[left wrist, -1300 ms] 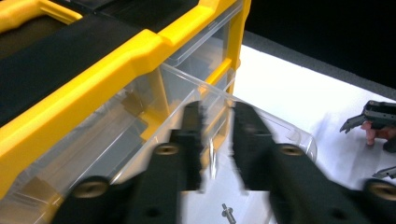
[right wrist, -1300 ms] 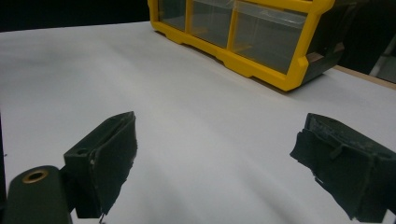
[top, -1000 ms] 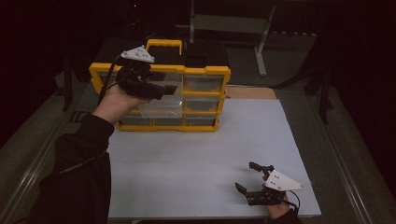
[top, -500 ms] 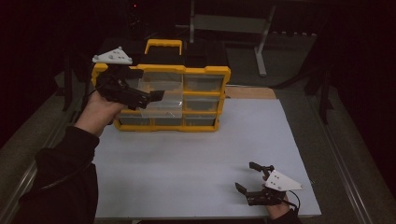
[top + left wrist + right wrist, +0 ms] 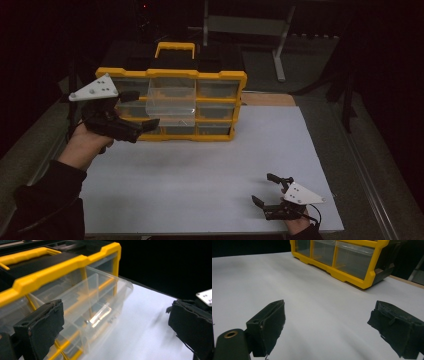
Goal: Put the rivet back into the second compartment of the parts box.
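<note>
At the front of the yellow organizer (image 5: pixel 172 107), the clear middle drawer (image 5: pixel 171 104) now juts well out of its slot; a second ago the left gripper (image 5: pixel 136 128) sat against it and has since backed off left — jaws wide apart, holding nothing. The pull looks done. The drawer seems empty, see-through plastic. The right gripper (image 5: pixel 272 196) rests open and empty on the white table (image 5: pixel 200 165).

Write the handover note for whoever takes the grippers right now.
Left gripper: open, holding nothing, at the organizer's front left.
Right gripper: open, idle, low over the white table near its front right corner.
Clear drawer: top middle slot, pulled well out; it looks empty.
Done: drawer drawn open.
Left: probably pull it fully out or load it; other drawers are shut.
</note>
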Action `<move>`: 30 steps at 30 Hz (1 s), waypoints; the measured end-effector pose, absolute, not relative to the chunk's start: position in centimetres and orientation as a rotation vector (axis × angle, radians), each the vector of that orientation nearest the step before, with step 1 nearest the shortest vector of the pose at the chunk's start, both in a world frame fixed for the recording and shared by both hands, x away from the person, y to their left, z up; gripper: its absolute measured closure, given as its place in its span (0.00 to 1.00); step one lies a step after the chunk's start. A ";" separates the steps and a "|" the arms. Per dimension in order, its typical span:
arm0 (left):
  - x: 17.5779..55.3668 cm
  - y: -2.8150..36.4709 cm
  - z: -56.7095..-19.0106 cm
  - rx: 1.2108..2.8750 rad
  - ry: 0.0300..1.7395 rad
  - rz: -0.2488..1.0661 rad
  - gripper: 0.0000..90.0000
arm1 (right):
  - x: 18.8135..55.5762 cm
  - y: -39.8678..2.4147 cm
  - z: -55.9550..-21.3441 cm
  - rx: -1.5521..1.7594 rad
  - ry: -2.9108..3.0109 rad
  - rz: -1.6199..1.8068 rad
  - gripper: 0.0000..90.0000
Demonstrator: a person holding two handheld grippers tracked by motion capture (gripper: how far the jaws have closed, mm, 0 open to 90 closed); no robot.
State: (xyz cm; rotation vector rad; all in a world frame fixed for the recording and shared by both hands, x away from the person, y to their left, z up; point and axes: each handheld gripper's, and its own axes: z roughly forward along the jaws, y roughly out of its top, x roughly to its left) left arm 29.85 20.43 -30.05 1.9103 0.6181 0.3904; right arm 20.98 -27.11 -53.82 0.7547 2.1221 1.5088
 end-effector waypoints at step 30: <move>24.4 23.8 -44.2 1.802 0.708 0.429 0.00 | 20.9 -27.0 -53.8 0.759 2.124 1.507 0.12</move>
